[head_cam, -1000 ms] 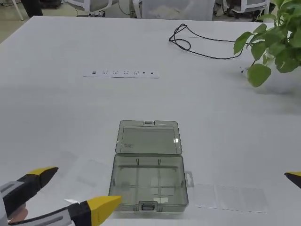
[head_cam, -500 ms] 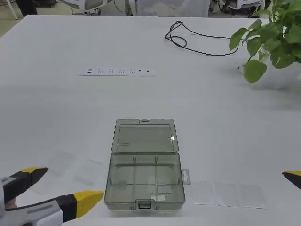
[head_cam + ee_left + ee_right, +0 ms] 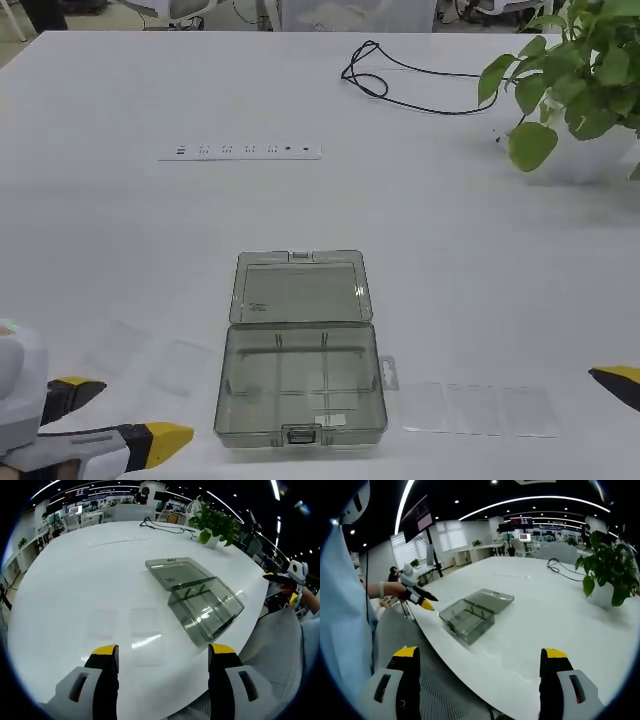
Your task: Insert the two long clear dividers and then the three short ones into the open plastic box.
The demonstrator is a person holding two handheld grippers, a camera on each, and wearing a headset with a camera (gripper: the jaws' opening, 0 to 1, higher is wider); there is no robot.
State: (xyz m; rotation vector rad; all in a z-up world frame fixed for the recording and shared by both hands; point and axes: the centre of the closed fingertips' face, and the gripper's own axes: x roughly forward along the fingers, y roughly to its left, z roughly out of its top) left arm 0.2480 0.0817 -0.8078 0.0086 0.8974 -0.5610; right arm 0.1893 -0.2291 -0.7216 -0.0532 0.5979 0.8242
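The smoky clear plastic box [image 3: 300,385] lies open near the table's front edge, lid [image 3: 297,288] folded back flat. To its right lie three short clear dividers [image 3: 478,410] in a row. Two more clear dividers [image 3: 180,365] lie faintly to its left. My left gripper [image 3: 125,412] hovers open and holding nothing at the bottom left, just in front of those. In the left gripper view its jaws [image 3: 164,651] stand wide apart over the dividers [image 3: 145,622], the box [image 3: 207,607] beyond. My right gripper [image 3: 480,653] is open and holds nothing, well off the table's edge from the box [image 3: 467,617]; one yellow fingertip [image 3: 612,377] shows at the right.
A white power strip [image 3: 240,151] lies across the middle of the table. A looped black cable [image 3: 400,85] runs at the back. A leafy potted plant [image 3: 570,80] stands at the back right. Bare table surrounds the box.
The head camera has tilted, shifting the scene left and down. My left gripper has drawn back toward the bottom left, farther from the box. The box and dividers lie as before.
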